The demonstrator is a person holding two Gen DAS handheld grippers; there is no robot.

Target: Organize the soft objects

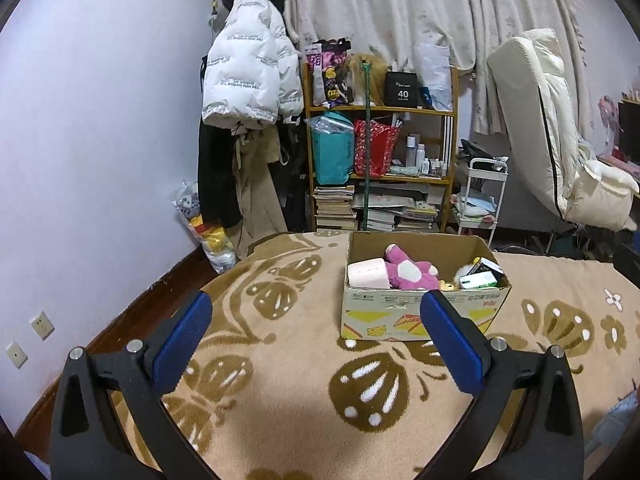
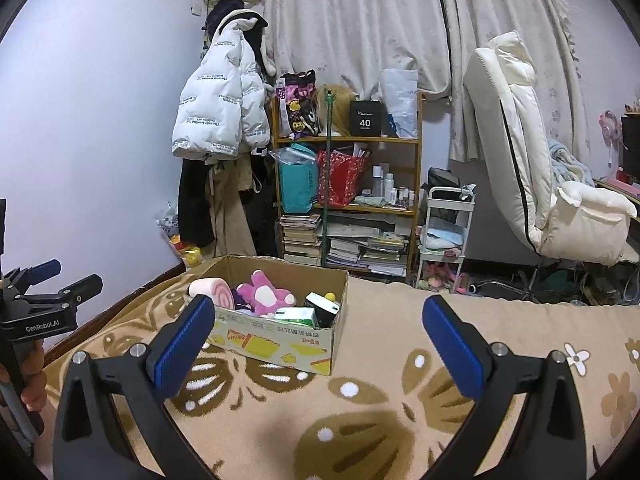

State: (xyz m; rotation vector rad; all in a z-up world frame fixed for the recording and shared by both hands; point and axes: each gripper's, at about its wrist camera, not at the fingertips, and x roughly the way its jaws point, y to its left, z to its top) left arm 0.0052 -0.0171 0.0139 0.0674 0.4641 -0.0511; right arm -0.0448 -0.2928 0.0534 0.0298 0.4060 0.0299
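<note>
One box (image 1: 420, 312), two gaping grippers (image 1: 316, 308).

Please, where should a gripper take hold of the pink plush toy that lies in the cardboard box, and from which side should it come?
Probably from above, since the cardboard box walls block every side approach. Grip the pink plush toy across its soft body, near the white belly patch, where it bulges highest. The left gripper is open and faces the box almost directly, so it seems better placed.
</note>
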